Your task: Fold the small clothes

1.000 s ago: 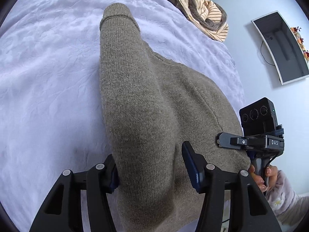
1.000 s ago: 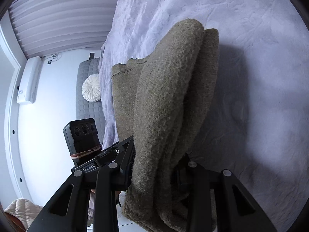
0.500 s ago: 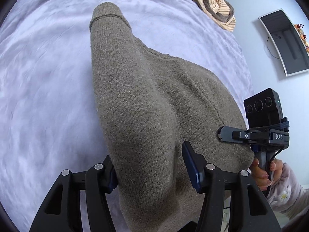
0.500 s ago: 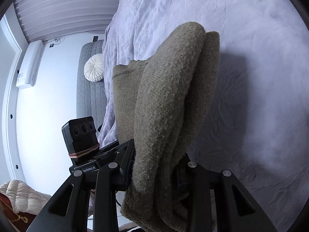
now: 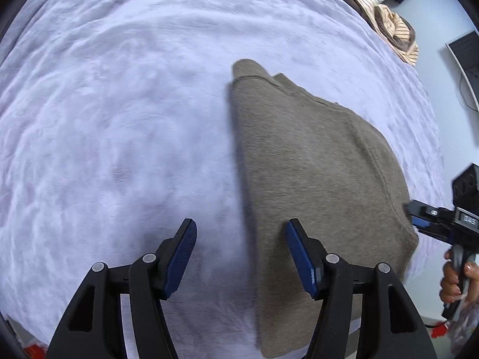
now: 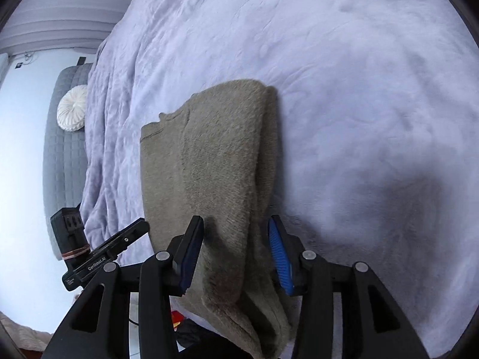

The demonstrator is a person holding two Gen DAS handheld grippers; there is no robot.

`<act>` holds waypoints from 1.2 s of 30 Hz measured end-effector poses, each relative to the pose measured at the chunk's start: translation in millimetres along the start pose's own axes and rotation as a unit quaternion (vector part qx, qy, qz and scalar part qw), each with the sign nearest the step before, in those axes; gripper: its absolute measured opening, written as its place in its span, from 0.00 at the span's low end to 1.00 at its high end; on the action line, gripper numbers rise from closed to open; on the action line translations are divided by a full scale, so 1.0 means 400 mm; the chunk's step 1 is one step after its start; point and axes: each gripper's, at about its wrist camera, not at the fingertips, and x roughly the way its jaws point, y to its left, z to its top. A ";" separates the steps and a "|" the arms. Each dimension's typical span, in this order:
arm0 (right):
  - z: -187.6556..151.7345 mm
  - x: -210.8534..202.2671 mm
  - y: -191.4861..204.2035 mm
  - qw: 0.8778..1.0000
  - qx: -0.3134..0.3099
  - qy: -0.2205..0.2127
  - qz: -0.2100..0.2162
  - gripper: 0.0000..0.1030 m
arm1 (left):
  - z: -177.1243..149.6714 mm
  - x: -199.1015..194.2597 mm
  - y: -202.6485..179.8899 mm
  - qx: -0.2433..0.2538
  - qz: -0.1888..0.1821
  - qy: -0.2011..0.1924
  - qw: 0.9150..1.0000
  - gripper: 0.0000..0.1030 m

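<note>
left gripper: jaws just spread wider, nothing pinched | sweater lain flat rightward | right gripper: jaws just opened, sweater edge straddled, unpinched

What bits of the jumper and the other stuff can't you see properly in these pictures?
- Jumper: near hem cut off by the left wrist view's bottom edge.
- Its underside: hidden against the blanket.
- Right gripper: mostly cut off by that view's right edge.
- Striped clothes: too bunched to identify.

Both claws just opened, let go sweater; L claw slid off left.
</note>
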 end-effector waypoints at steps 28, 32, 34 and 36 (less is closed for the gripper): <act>0.008 -0.030 -0.113 0.995 0.033 -0.069 0.059 0.72 | -0.009 -0.015 -0.101 0.064 -0.014 -0.032 0.997 0.80; 0.101 0.082 -0.185 0.984 0.092 -0.017 0.150 0.69 | 0.024 0.022 -0.168 0.081 -0.023 -0.030 0.996 0.80; 0.127 0.136 -0.184 0.980 0.099 0.009 0.172 0.61 | 0.028 0.045 -0.189 0.092 -0.008 -0.030 0.995 0.80; 0.140 0.145 -0.147 0.988 0.071 0.007 0.136 0.37 | 0.026 0.068 -0.198 0.102 0.018 -0.028 0.994 0.80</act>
